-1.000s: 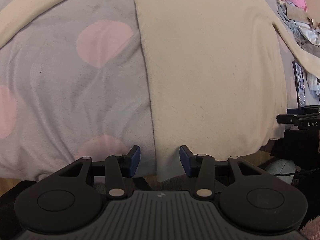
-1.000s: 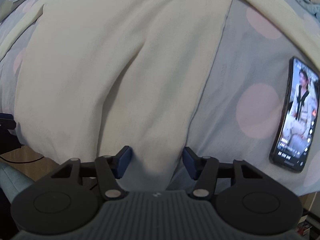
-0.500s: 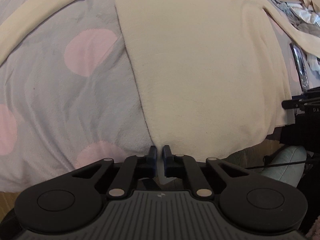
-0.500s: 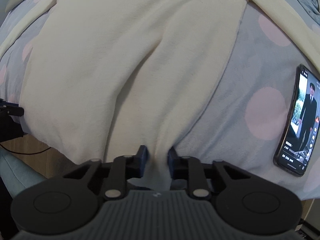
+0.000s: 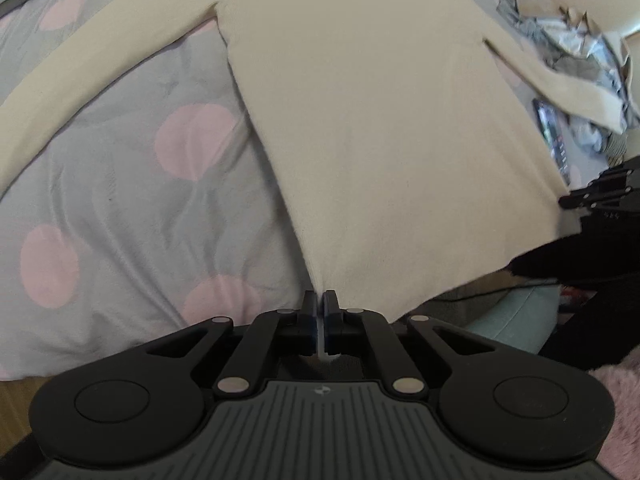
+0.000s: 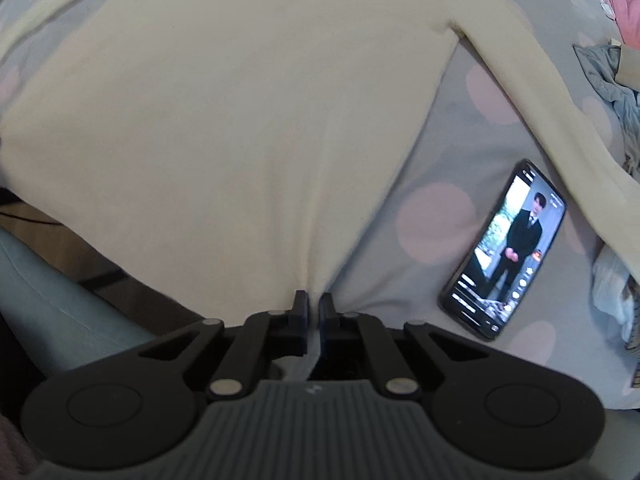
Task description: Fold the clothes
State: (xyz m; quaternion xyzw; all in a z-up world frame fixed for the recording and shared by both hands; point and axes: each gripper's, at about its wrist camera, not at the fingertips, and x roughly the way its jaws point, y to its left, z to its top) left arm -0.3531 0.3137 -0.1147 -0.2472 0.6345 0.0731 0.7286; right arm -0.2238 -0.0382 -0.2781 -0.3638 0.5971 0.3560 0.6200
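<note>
A cream long-sleeved sweater (image 5: 380, 120) lies spread flat on a grey bedspread with pink dots (image 5: 120, 200), sleeves stretched out to both sides. My left gripper (image 5: 319, 300) is shut on the sweater's bottom left hem corner at the bed's near edge. My right gripper (image 6: 314, 302) is shut on the sweater (image 6: 240, 120) at its bottom right hem corner. The cloth rises taut from each pair of jaws. The right gripper's body also shows at the right edge of the left wrist view (image 5: 600, 196).
A phone (image 6: 506, 248) with a lit screen lies on the bedspread (image 6: 432, 208) just right of my right gripper. Crumpled grey and white clothes (image 5: 568, 52) pile at the far right of the bed. A pale green seat (image 6: 48, 300) and wooden floor lie below the bed edge.
Both grippers went from open around the hem corners to shut on them. They have since lifted and drawn the hem, so more of the sweater and its sleeves is in view.
</note>
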